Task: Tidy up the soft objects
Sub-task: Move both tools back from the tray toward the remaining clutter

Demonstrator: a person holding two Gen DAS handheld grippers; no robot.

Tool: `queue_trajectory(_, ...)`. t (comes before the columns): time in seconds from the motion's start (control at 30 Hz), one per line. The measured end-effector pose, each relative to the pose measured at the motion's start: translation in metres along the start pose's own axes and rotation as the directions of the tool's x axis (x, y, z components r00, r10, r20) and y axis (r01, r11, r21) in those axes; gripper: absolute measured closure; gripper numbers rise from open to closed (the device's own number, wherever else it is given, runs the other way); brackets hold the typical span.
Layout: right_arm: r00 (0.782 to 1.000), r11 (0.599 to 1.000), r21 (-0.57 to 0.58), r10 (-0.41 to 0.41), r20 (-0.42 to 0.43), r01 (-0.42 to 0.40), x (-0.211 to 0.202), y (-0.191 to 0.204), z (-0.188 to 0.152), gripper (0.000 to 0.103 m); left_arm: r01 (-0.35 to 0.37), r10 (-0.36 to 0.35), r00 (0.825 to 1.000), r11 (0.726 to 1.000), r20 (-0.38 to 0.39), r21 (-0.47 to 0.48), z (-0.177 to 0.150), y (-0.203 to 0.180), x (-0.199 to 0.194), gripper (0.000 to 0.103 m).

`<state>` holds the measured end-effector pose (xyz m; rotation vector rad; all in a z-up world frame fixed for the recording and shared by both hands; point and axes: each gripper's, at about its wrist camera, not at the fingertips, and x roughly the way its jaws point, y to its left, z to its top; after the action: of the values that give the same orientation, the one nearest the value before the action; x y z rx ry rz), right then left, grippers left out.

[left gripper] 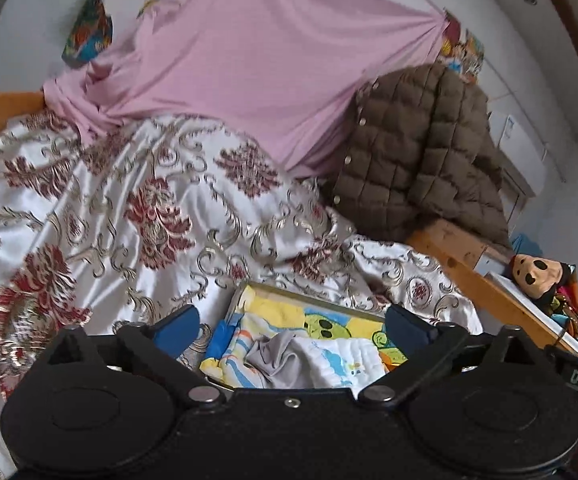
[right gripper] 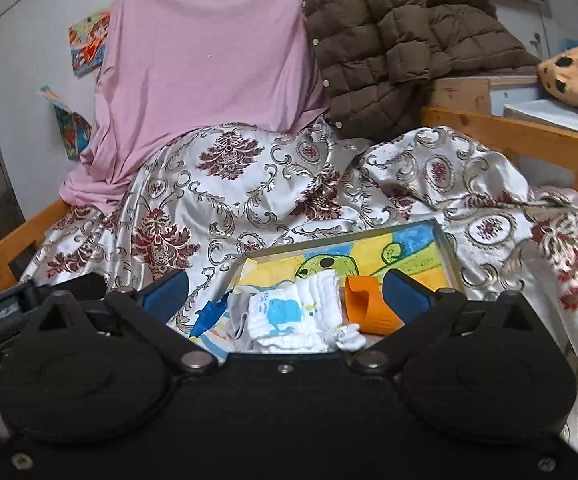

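The left claw point(left gripper: 293, 326) is spread wide, its blue fingers point(left gripper: 177, 330) apart and grasping nothing. It hangs over the near end of a shallow tray point(left gripper: 245, 289) that lies on the bed. The right claw point(right gripper: 285, 294) is likewise released, blue fingers point(right gripper: 405, 292) wide and empty, above the same tray point(right gripper: 447, 246), seen from a little further right.

Between the fingers lies a heap of small soft cloths. A white cloth point(right gripper: 297, 312) with a blue print sits on top in the middle; in the left view it point(left gripper: 329, 360) lies beside a grey cloth point(left gripper: 267, 360). An orange piece point(right gripper: 369, 308) curls just beside the white cloth, touching the right claw's right finger or very near it; I cannot tell which. A blue piece point(right gripper: 209, 314) lies at the tray's left edge. The tray floor is lined with a yellow cartoon print point(right gripper: 369, 256).

The tray rests on a white satin cover point(left gripper: 129, 200) with red and gold flowers. Behind it a pink sheet point(left gripper: 257, 60) is draped upright, and a brown quilted jacket point(left gripper: 421, 160) hangs over the wooden bed rail point(left gripper: 449, 244). A plush toy point(left gripper: 537, 276) lies on a shelf to the right.
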<state>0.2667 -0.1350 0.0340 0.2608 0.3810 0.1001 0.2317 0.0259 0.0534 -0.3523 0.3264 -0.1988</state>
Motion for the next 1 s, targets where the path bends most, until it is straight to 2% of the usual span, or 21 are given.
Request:
queue_trajectory(0.37,1.0,0.999,0.037,-0.02,0.015,0.019,-0.073,-0.023,-0.019,0.001,-0.014,0.015,1.0,0.998,-0.006,0.057,-0.028,-0.01,-0.053,0.001)
queue_trajectory(0.63,0.999,0.999,0.042,-0.024,0.028,0.023,-0.125,-0.038,-0.034,0.001,-0.029,0.033,0.998,0.997,-0.055,0.078,-0.049,-0.013,-0.08,0.001)
queue_trajectory(1.0,0.997,0.999,-0.014,-0.051,-0.054,0.05,-0.178,-0.046,-0.066,0.001,0.002,0.023,0.99,0.985,-0.142,0.174,-0.075,-0.027,-0.097,0.001)
